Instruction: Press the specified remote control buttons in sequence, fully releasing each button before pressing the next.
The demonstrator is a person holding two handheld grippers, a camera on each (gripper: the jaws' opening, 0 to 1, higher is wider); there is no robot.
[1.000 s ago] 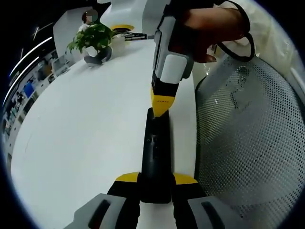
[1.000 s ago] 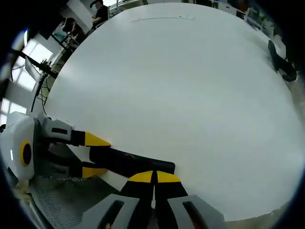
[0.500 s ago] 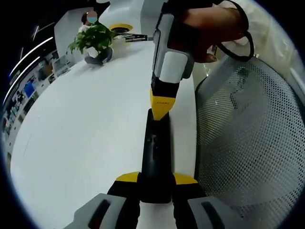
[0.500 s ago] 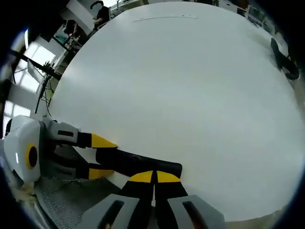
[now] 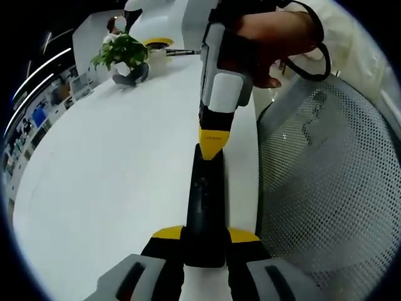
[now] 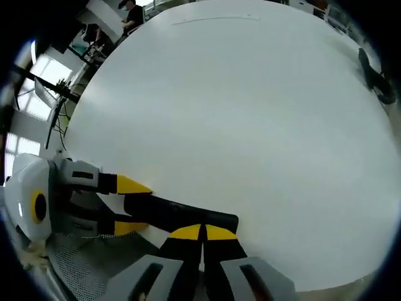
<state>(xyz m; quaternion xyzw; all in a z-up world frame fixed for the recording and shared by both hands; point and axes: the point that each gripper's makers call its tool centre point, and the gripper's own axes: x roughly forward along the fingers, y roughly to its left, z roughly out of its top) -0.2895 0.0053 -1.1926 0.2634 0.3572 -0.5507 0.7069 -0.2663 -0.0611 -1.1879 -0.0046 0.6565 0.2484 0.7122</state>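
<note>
On white table (image 5: 106,163), near its edge beside mesh chair (image 5: 326,188): black remote control (image 5: 203,207), pinched at near end by left gripper (image 5: 205,241); right gripper (image 5: 212,145), jaws pressed together, tip on its far end; potted plant (image 5: 122,53) beyond.

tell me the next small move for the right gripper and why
Probably lift the right gripper straight up off the remote. Its closed yellow tips rest on the remote's far end, which the left gripper clamps over the table, and each press needs a full release.
</note>
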